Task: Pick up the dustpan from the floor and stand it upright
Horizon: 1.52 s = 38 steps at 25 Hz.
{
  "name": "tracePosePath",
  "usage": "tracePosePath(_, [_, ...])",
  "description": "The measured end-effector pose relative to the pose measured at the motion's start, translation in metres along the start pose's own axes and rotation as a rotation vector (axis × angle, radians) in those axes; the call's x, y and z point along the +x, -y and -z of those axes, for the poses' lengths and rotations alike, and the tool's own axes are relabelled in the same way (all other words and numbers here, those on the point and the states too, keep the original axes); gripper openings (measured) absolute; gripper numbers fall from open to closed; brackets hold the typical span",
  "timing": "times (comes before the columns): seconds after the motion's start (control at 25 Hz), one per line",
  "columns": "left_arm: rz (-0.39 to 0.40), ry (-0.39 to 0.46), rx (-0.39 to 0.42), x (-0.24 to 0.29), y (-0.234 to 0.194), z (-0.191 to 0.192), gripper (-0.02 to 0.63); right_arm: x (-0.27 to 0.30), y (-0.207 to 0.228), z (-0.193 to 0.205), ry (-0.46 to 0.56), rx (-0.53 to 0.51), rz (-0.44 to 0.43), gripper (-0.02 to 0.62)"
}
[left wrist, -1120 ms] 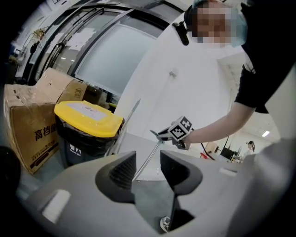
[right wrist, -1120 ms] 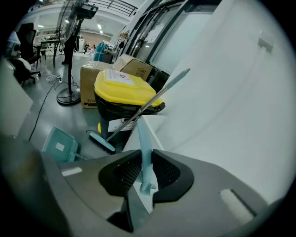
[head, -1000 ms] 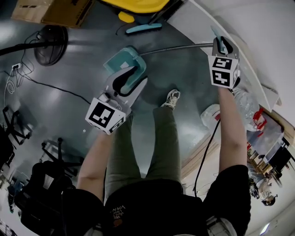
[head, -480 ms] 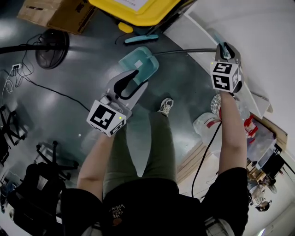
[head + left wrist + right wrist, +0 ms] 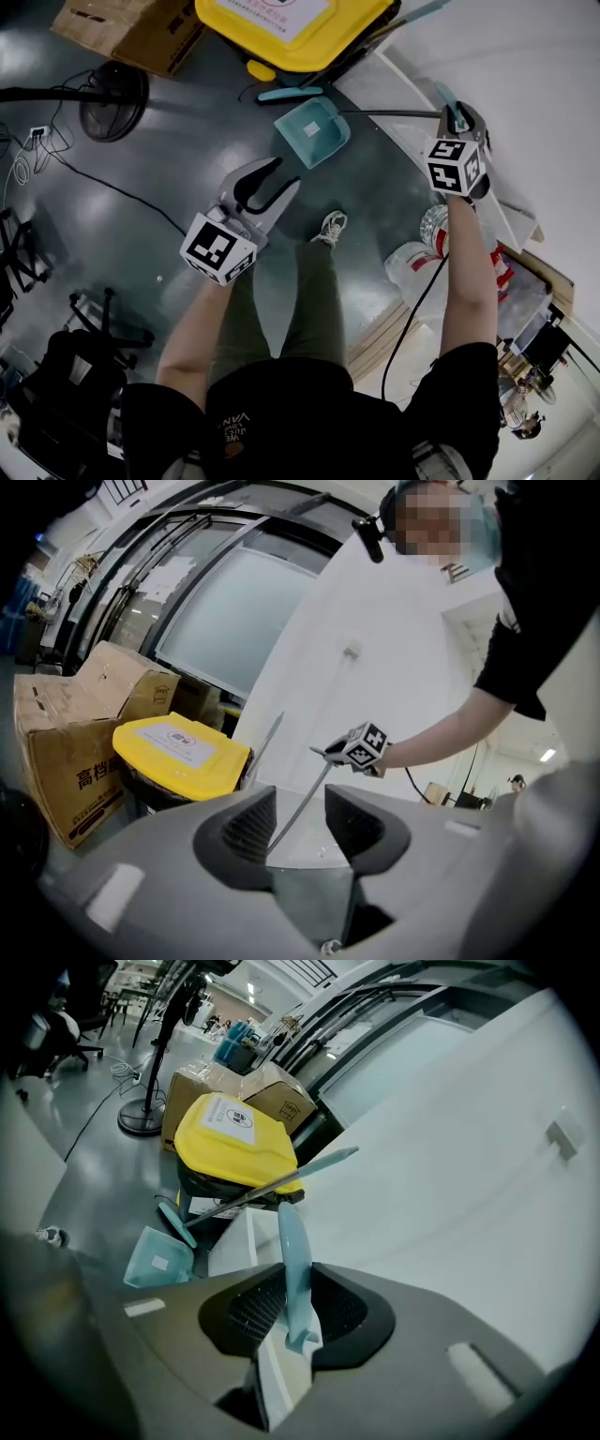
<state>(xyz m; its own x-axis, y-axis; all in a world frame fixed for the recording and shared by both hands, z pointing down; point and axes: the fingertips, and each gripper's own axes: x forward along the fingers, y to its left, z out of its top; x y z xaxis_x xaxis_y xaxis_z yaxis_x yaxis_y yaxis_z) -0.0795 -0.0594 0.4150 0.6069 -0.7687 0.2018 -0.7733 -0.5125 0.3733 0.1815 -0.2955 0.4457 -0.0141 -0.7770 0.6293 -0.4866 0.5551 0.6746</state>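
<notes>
Right gripper (image 5: 457, 120) clamped on teal long-handled dustpan (image 5: 313, 131) grip, jaws just eased wider. Handle runs left, pan low. Left gripper (image 5: 268, 184) jaws apart, empty.

The dustpan (image 5: 313, 131), top middle, is light blue-green. The bin lid (image 5: 291, 23) at the top is bright yellow. The boxes (image 5: 131, 28) at upper left are brown. The floor (image 5: 384, 197) is shiny dark grey. The left gripper (image 5: 281, 173) and right gripper (image 5: 457, 111) carry black and white squares.

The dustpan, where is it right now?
In the head view the teal dustpan shows at upper centre, just below the yellow bin. Its long handle runs to the right, into the right gripper, which grips its end.
</notes>
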Motion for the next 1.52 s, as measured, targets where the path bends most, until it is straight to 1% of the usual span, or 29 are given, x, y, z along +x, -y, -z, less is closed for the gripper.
tracePosePath(0.32, [-0.005, -0.004, -0.003, -0.008, 0.001, -0.008, 0.17, -0.005, 0.004, 0.004, -0.02, -0.02, 0.012, 0.082])
tracePosePath(0.52, [0.008, -0.006, 0.001, -0.008, 0.009, -0.011, 0.17, -0.008, 0.009, 0.009, -0.032, -0.006, 0.028, 0.083])
tracePosePath(0.8, [0.023, -0.016, -0.012, -0.008, 0.015, -0.007, 0.17, -0.02, -0.011, 0.002, 0.023, -0.031, 0.023, 0.087])
tracePosePath(0.96, [0.03, -0.018, -0.007, -0.009, 0.02, -0.007, 0.17, -0.031, -0.02, 0.006, 0.037, 0.004, 0.025, 0.091])
tracePosePath(1.16, [0.039, -0.021, -0.02, -0.009, 0.027, -0.007, 0.17, -0.048, -0.033, 0.014, 0.045, 0.041, 0.008, 0.092])
tracePosePath(1.4, [0.063, -0.021, -0.007, -0.007, 0.04, -0.013, 0.17, -0.065, -0.053, 0.014, 0.062, 0.076, -0.04, 0.092])
tracePosePath(1.52, [0.075, -0.021, -0.002, -0.007, 0.046, -0.017, 0.17, -0.072, -0.063, 0.011, 0.081, 0.121, -0.077, 0.092])
